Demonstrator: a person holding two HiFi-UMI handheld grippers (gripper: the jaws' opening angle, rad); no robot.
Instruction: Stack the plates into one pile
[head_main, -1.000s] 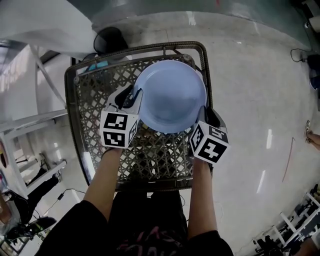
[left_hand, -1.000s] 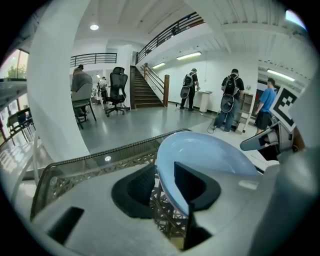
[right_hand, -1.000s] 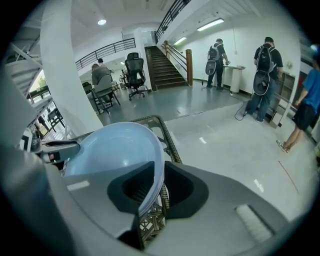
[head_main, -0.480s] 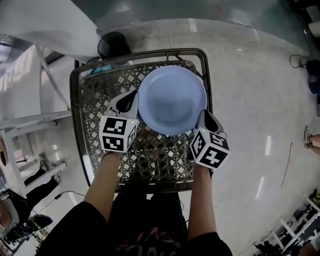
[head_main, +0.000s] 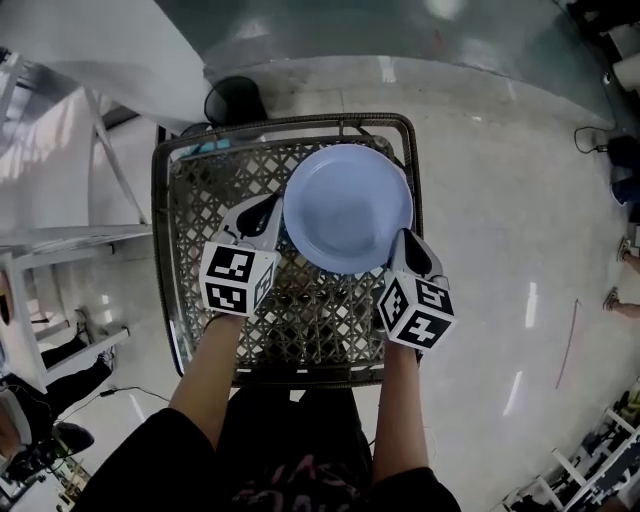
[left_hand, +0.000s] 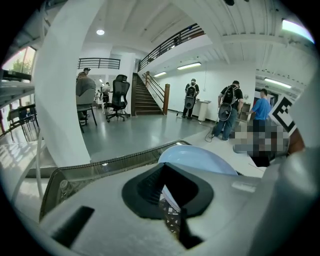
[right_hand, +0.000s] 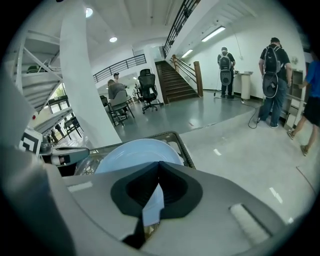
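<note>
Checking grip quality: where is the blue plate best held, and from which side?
By its thin rim, at opposite edges, from the person's side: the blue plate is wide and shallow. The left gripper and right gripper are shut there.

The pale blue round plate (head_main: 347, 205) is filling the upper right of the rimmed dark woven lattice tabletop (head_main: 205, 200). Bare lattice is lying open at centre left and below the plate; grey floor (head_main: 500, 200) is stretching free at the frame's right.

1 woven lattice tbl (head_main: 200, 215), dark rim, on glossy floor (head_main: 500, 200).
</note>
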